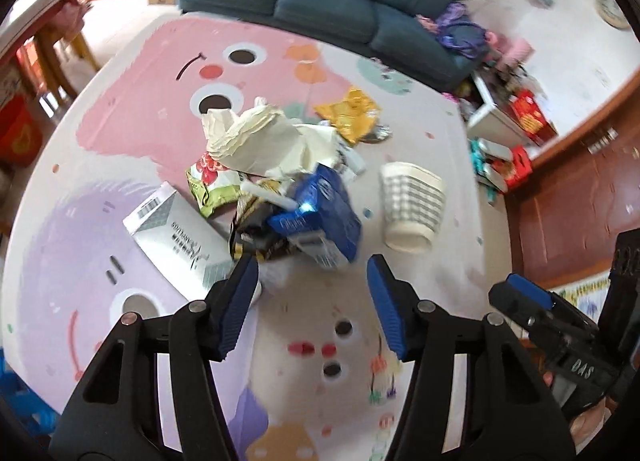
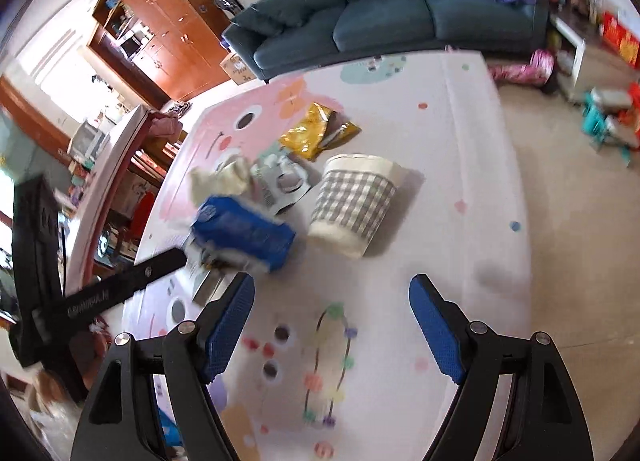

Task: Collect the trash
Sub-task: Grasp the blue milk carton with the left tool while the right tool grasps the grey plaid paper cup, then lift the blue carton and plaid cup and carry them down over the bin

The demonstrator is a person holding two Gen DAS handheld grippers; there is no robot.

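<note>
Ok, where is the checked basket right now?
The checked basket lies tipped on its side on the play mat, right of the blue carton and the trash pile, just below the gold wrapper.

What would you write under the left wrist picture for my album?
Open left claw hovering over a trash pile beside a checked basket on the play mat.

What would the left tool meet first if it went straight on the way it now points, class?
Most likely the blue carton, which lies at the near edge of the trash pile directly ahead of the open left tool. Depth is hard to judge through the fisheye, so the dark wrapper beside it might touch first.
</note>
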